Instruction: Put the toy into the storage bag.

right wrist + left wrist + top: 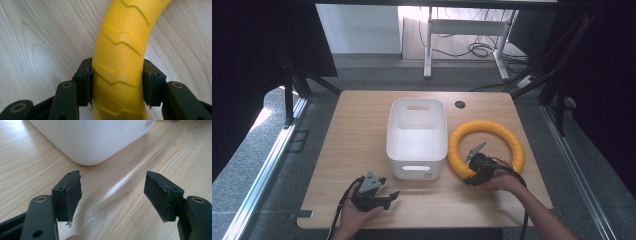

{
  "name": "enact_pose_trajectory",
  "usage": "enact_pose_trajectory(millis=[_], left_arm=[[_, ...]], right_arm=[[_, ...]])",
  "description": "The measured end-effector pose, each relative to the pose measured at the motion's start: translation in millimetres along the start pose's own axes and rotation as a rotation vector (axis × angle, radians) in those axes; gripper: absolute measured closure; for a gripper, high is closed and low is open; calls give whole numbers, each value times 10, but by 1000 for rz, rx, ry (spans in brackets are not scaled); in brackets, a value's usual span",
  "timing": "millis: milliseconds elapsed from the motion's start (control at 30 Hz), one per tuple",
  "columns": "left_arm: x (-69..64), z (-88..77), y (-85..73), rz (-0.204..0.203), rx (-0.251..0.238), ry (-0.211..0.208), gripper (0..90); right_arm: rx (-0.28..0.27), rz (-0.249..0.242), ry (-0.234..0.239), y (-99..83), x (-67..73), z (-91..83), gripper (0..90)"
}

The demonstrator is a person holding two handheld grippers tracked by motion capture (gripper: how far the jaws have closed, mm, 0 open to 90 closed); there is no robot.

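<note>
Pale woodgrain table (357, 150), right gripper (117, 82) clamping ridged yellow ring (125, 37), left gripper (112, 195) gaping.

The ring (120, 50) looks like matt yellow plastic or rubber — pebbled, with raised zigzag ridges. The bin (417, 137) is smooth white plastic, faintly glossy. The table (357, 130) shows pale wood grain — smooth, lightly sheened.

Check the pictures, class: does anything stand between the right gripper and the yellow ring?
Nothing visible does. The right gripper is already shut on the yellow ring, one pad on each side of it. The ring lies on the table beside the white bin.
</note>
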State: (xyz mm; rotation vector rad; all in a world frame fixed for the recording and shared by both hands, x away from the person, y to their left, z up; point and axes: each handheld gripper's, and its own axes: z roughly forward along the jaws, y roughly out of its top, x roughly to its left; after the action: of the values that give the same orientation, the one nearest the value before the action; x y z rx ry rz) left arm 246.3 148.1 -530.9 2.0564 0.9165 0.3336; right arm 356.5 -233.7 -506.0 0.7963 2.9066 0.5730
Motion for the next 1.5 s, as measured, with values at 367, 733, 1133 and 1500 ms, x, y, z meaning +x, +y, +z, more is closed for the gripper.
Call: enact_pose_trajectory(millis=[367,733,1133,1500], left_arm=[[9,2,-6,-6,0,7,301],[10,0,-3,-3,-1,8,301],[10,-2,-3,3,2,9,301],[14,-2,-4,2,2,11,301]], right_arm=[[-276,121,119,-77,-175,-478,506],[-534,203,192,-188,-249,-899,507],[-716,203,175,-232,-197,-1187,510],[-773,164,176,-128,-96,-1298,509]])
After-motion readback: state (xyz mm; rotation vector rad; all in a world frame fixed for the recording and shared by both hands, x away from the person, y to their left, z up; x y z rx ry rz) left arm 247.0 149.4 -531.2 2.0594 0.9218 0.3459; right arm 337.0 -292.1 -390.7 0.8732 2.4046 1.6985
